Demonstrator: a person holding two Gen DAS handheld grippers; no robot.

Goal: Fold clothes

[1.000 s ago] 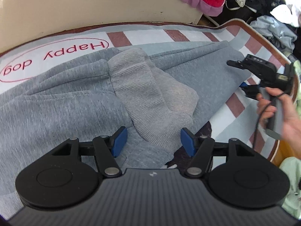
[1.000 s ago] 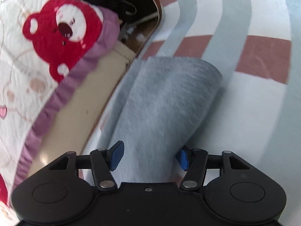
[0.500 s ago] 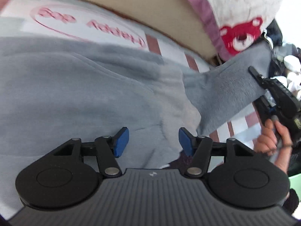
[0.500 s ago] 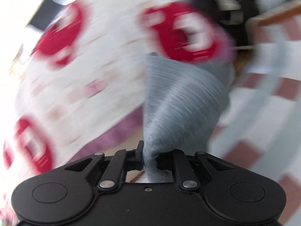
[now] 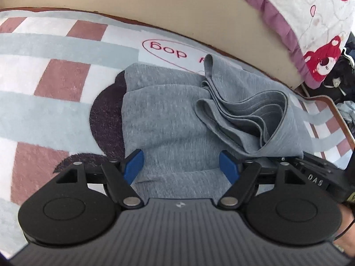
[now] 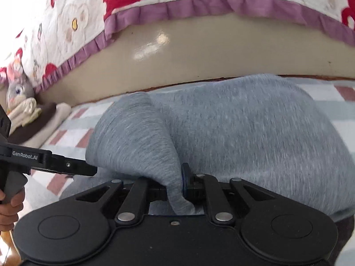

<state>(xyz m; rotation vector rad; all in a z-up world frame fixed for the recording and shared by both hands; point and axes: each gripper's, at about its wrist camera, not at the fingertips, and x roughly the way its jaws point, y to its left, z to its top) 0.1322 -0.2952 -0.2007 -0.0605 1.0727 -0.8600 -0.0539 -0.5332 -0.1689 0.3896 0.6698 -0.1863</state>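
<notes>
A grey sweatshirt [image 5: 166,122] lies folded on the striped "Happy dog" mat [image 5: 55,77], with a layered flap [image 5: 244,115] bunched on its right half. My left gripper [image 5: 180,166] hovers open just above the garment's near edge, nothing between its blue pads [image 5: 133,166]. My right gripper [image 6: 177,186] is shut on a pinch of the grey fabric [image 6: 137,141], which rises from the jaws as a raised fold over the rest of the sweatshirt [image 6: 255,137]. In the left wrist view the right gripper's housing [image 5: 315,177] sits at the garment's right edge.
A beige bed frame [image 5: 199,17] runs along the far side of the mat, under a quilt [image 5: 310,11] with red bears. Loose clothes [image 5: 348,110] lie past the mat's brown edge on the right. A plush rabbit [image 6: 17,86] and folded cloths [image 6: 28,115] sit at the left.
My right gripper closed on the grey fabric and carried it up and across over the sweatshirt. My left gripper swung left along the garment and stayed open.
</notes>
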